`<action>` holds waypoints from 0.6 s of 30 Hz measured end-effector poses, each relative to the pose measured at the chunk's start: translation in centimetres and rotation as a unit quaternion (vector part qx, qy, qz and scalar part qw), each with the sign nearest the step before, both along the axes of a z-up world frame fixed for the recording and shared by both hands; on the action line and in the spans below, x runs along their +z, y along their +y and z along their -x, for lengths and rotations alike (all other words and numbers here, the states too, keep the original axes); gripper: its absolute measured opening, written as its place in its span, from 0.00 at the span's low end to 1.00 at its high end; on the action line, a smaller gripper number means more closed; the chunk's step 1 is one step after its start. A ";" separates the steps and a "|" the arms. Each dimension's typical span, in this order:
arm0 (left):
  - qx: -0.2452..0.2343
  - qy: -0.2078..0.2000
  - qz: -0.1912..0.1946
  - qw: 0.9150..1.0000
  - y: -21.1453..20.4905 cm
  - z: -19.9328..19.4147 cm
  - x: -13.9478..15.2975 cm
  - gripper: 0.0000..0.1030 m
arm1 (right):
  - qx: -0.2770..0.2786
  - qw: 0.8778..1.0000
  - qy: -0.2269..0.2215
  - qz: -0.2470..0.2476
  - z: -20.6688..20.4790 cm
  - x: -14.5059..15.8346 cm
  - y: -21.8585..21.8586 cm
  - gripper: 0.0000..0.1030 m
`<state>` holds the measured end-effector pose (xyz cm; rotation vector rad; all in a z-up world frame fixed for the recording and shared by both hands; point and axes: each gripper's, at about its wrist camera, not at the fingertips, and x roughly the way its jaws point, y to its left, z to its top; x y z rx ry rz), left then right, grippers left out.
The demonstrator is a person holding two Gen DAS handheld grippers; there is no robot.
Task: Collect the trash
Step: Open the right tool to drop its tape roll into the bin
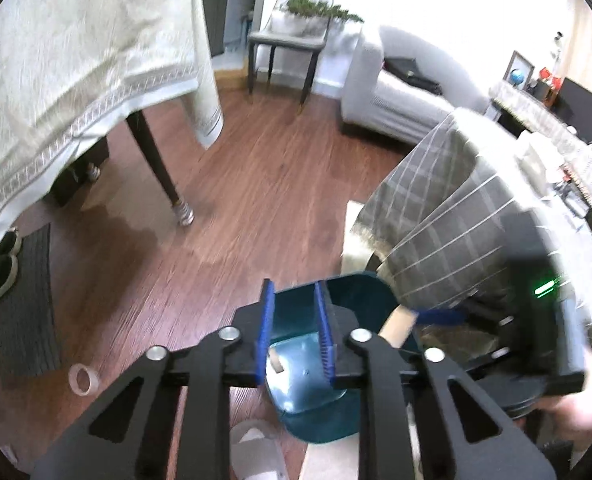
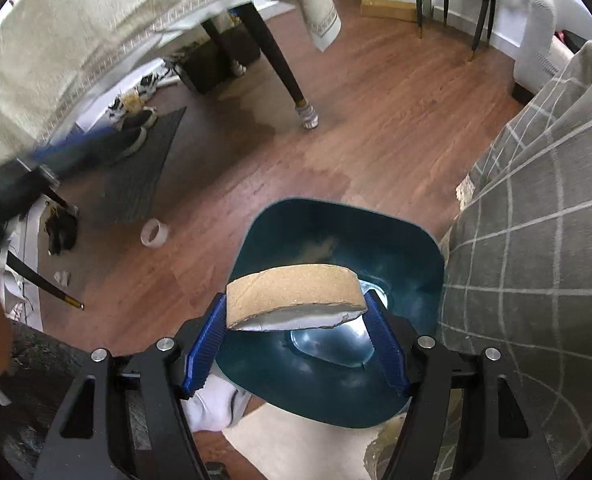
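Now the right gripper is clamping a cardboard ring above the teal bin, the left gripper is hanging empty and spread beside it, so releasing into the bin seems next.

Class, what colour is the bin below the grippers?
Dark teal bin, clearest in the right wrist view.

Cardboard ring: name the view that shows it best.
The right wrist view: the cardboard ring fills the centre, between the right tool's pads over the teal bin. The left wrist view shows only an end.
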<state>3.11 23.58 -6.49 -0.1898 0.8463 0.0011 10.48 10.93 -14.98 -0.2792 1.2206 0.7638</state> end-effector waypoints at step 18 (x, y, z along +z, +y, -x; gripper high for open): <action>-0.006 -0.083 0.012 0.996 -1.1 0.7 6.3 0.16 | 0.025 1.000 0.006 0.018 0.9 -0.8 0.6 0.82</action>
